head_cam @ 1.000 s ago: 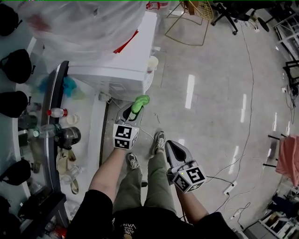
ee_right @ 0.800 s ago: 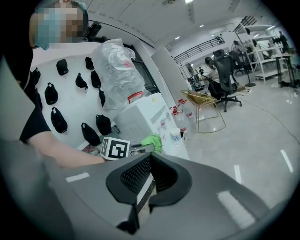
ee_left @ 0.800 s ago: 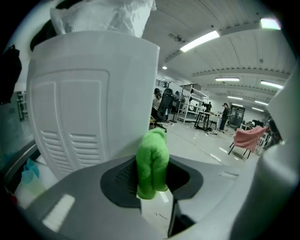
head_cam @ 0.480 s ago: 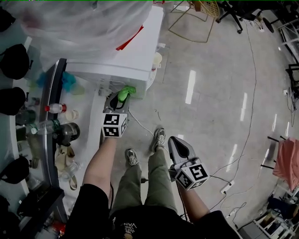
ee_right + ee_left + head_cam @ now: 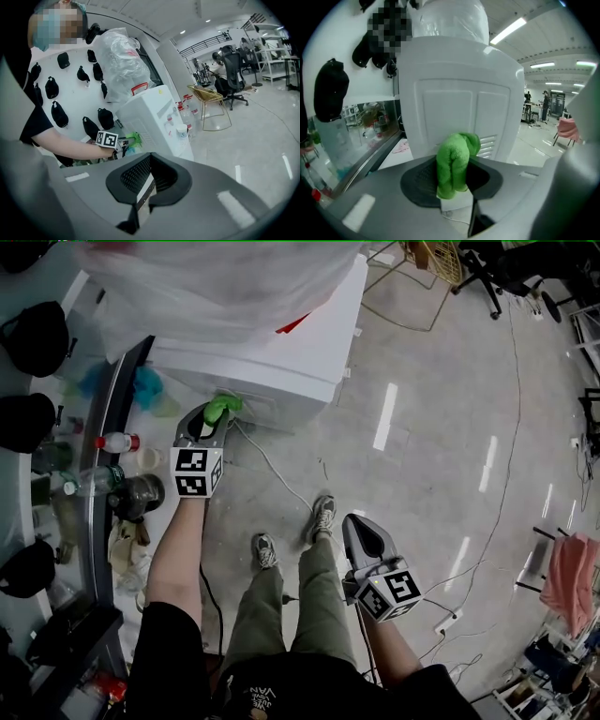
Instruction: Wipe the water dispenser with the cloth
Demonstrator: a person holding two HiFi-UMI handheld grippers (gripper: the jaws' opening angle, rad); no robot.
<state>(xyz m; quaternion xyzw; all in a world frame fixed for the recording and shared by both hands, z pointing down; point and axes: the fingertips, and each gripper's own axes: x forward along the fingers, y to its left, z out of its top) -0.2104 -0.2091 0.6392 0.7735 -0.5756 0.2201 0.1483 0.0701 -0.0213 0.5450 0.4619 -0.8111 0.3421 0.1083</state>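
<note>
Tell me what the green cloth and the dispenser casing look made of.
Green cloth: likely microfibre; fuzzy, matte pile, bunched softly.
Water dispenser: probably moulded plastic; smooth white casing, slight gloss, pressed panel lines and vent slots.

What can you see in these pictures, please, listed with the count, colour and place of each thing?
Water dispenser: one, white, by the wall.
Cloth: one, green, in the left gripper's jaws, at the dispenser's vented panel.
Caps: several, black, on the white wall.
Bottle: one, clear with a red cap, on the ledge at left.
Cable: one, white, on the floor near the dispenser.
Wire chair: one, gold, beyond the dispenser.
Office chair: one, black, further back.
Shoes: two, grey, on the floor.
Left gripper: one, grey, jaws shut on the cloth.
Right gripper: one, grey, low by the leg, jaws together, empty.
</note>
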